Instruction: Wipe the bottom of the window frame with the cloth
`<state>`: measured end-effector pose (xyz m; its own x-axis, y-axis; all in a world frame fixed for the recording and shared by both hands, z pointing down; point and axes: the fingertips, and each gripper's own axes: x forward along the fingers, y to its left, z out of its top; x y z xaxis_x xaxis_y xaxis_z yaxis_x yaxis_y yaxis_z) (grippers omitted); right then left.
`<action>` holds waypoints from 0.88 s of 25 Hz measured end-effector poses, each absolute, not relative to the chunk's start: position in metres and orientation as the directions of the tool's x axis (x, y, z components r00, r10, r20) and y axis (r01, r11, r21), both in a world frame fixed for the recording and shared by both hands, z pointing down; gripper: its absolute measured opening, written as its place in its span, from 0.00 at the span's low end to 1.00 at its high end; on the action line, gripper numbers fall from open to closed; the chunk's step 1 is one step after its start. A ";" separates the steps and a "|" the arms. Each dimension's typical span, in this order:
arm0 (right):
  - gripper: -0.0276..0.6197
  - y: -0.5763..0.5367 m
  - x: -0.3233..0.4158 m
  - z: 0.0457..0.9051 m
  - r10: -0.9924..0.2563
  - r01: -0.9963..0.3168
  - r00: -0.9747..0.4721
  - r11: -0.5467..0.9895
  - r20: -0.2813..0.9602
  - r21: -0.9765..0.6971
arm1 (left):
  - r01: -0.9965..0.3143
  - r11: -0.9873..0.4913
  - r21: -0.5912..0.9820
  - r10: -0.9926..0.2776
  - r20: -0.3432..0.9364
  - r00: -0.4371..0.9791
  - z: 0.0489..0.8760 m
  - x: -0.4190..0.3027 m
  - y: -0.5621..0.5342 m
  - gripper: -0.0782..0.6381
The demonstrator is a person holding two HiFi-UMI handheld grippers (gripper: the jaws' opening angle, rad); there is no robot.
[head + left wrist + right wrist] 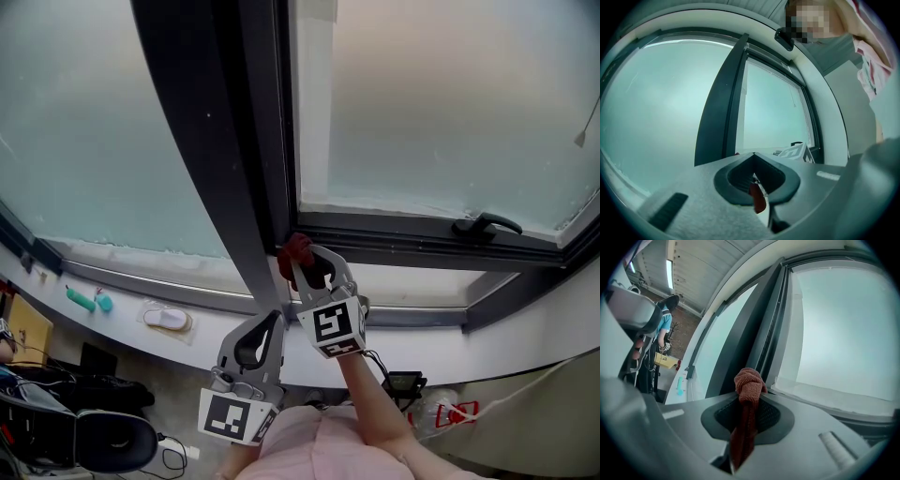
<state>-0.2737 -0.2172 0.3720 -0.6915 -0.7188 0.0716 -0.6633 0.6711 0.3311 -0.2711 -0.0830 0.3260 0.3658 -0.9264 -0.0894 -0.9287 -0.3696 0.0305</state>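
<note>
Your right gripper [305, 262] has its jaws pinched on the red-brown cloth [296, 247]. In the right gripper view the cloth [750, 380] bunches into a wad just beyond the tips of the gripper [749, 398], and the rest of it trails back down between the jaws toward you.

Straight ahead of that wad is the corner where the dark upright post [225, 169] meets the bottom rail of the window frame [403, 234]. The wad sits at the rail's left end. Whether it actually presses on the metal cannot be told. The rest of the rail runs off to the gripper's right, with the window handle [486, 225] well along it.

Your left gripper [275, 319] sits below and to the left of the right one, nearer your body and apart from the cloth. Its jaws are pressed together at the tips [753, 155]. A small red scrap shows in the hollow behind them, and what it is cannot be made out. The post [719, 103] stands ahead of this gripper.
</note>
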 end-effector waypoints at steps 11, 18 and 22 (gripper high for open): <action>0.14 -0.220 -0.238 0.371 -0.751 -0.706 -0.659 0.638 0.044 0.307 | -0.919 -0.392 0.026 -0.918 -0.078 0.389 0.328 -0.250 -0.086 0.11; 0.14 -0.224 -0.206 0.369 -0.777 -0.737 -0.628 0.611 0.043 0.289 | -0.907 -0.421 0.025 -0.905 -0.074 0.418 0.328 -0.230 -0.088 0.11; 0.14 -0.226 -0.185 0.366 -0.793 -0.758 -0.609 0.589 0.022 0.280 | -0.899 -0.438 0.022 -0.897 -0.077 0.435 0.327 -0.217 -0.088 0.11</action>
<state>-0.1852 -0.2262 0.3659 -0.6086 -0.7931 0.0222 -0.7577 0.5893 0.2804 -0.2174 -0.0883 0.3270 0.4352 -0.8970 -0.0773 -0.8988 -0.4379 0.0219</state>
